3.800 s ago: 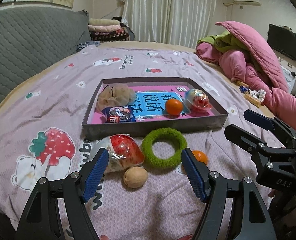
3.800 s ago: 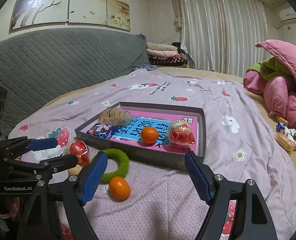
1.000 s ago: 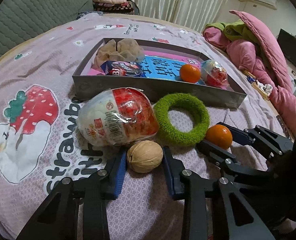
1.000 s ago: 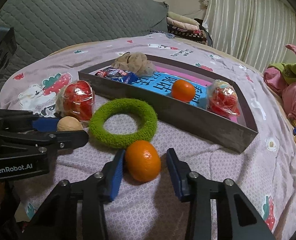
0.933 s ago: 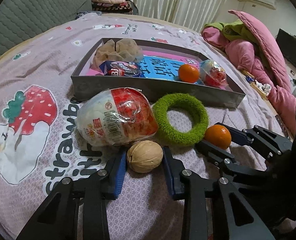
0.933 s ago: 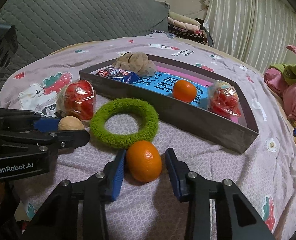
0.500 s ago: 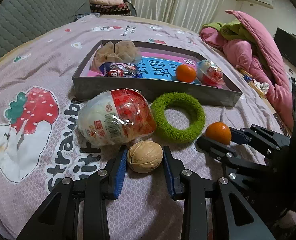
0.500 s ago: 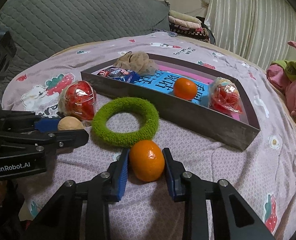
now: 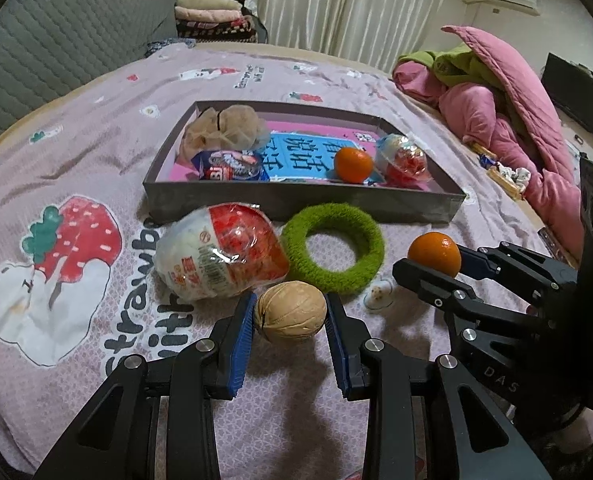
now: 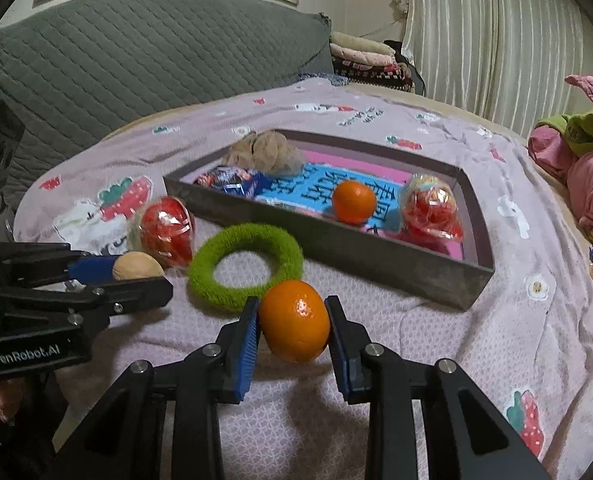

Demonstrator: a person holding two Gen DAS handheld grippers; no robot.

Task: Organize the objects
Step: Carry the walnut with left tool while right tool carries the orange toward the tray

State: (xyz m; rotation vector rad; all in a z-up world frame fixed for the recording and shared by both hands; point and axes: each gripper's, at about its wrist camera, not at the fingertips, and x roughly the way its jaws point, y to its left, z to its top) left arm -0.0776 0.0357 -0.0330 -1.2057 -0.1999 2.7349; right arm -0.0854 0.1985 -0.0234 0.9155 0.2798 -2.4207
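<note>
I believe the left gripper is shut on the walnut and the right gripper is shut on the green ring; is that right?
Not quite. The left gripper is shut on the walnut, but the right gripper is shut on an orange, as the right wrist view shows. The green ring lies free on the bedspread.

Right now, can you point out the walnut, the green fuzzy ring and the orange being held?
walnut (image 9: 290,312): left wrist view, middle of its shell.
green fuzzy ring (image 9: 370,250): left wrist view, right side of the band.
orange (image 10: 295,320): right wrist view, middle of its peel.
</note>
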